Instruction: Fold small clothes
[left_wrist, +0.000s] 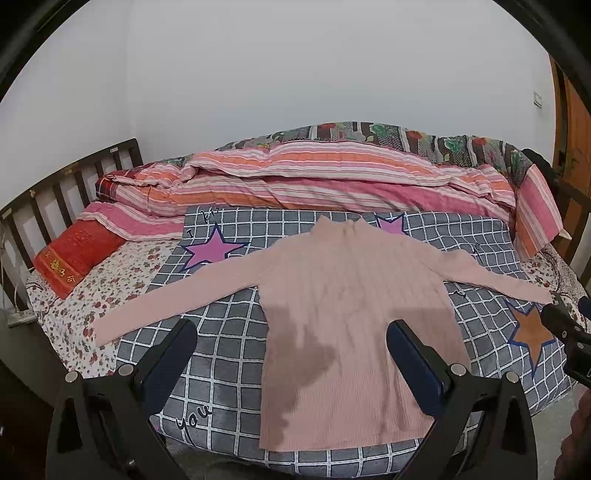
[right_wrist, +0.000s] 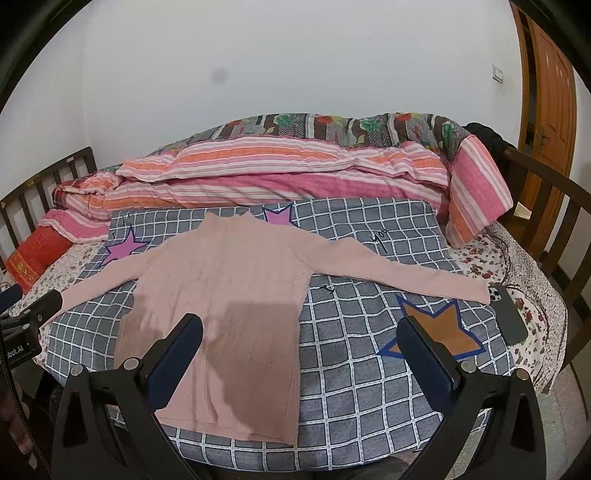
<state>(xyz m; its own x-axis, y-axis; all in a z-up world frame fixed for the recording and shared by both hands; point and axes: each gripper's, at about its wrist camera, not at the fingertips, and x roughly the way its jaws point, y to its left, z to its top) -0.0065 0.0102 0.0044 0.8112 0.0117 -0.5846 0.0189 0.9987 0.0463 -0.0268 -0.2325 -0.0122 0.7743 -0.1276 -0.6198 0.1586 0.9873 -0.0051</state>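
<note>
Nearest, the left claw (left_wrist: 291, 341) hangs with its black, blue-padded fingers spread wide and empty over the hem of the pink ribbed sweater (left_wrist: 354, 317). The right claw (right_wrist: 301, 338) gapes the same way, straddling the sweater's right edge. The sweater lies flat, sleeves outstretched, on a grey checked blanket (right_wrist: 369, 369) with stars. A dark phone (right_wrist: 508, 314) rests just beside the right cuff. Behind, a striped quilt (left_wrist: 314, 177) is bunched along the bed.
</note>
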